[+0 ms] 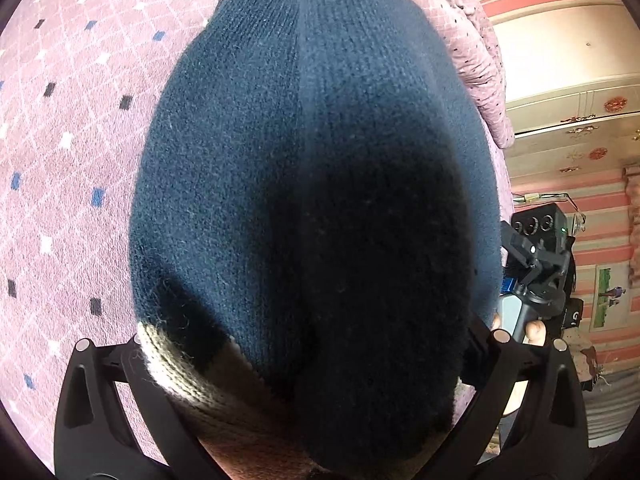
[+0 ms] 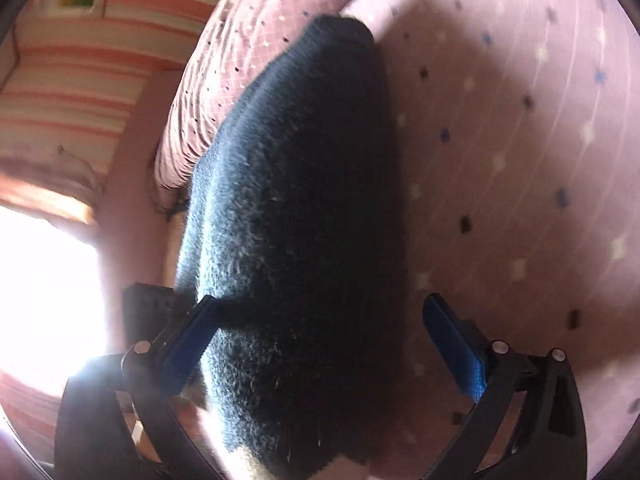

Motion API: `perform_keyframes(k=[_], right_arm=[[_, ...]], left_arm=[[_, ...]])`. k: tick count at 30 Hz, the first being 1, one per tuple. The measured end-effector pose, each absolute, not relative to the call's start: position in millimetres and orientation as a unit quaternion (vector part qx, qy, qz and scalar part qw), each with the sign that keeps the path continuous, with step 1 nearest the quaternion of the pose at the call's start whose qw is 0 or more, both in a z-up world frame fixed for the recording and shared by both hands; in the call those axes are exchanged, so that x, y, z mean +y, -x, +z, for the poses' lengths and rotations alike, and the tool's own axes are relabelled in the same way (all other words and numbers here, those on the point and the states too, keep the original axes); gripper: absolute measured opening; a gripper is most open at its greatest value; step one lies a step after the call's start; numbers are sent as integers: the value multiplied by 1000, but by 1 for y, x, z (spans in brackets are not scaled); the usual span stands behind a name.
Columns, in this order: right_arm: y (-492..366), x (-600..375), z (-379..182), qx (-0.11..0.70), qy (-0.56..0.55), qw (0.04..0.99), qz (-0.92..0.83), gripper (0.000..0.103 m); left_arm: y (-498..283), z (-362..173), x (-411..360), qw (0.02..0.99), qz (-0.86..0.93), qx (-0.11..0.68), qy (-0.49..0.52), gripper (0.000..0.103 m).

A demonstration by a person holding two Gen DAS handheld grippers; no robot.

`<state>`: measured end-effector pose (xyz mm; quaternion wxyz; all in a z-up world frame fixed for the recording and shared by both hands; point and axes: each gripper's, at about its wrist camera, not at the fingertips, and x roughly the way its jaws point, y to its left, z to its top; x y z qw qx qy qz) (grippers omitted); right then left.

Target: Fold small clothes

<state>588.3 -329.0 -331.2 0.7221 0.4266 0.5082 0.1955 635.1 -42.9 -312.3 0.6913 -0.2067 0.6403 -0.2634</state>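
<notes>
navy knit garment point(image 1: 304, 184) — long axis runs away from gripper point(image 2: 320, 356); beige band nearest

Each hand-held gripper point(image 2: 320, 340) has black angular arms, silver round screws and blue finger pads point(image 2: 454, 348).

Navy knit garment point(image 1: 304, 184) with beige band; pink bedspread point(image 1: 72, 128) with small diamonds.
</notes>
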Motion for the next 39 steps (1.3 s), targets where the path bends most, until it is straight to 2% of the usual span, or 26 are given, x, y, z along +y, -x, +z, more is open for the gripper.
perform_keyframes(k=[7,13,17,21,23,29,39], right_arm=[[-596,-315,-345,512,-464,686,229,102],[-604,-278,-326,535,-395,718,206,99],[-597,-269,-313,532,-366,741,182,83],[-595,-253,-298,532,-330,762,164,74],[-595,-245,-288,531,-307,774,155,70],[-595,-234,-267,516,-263,803,144,65],[-581,-248,-241,475,-271,822,158,62]], left_arm=[[-639,-318,-45,690,-261,643,204,100],[-636,-312,-54,699,-253,644,183,99],[-635,-309,-57,703,-247,643,177,92],[-632,-303,-56,710,-251,635,174,84],[-630,-297,-56,722,-247,626,162,73],[-616,-276,-63,756,-233,600,116,59],[-598,-260,-70,770,-249,578,104,53]])
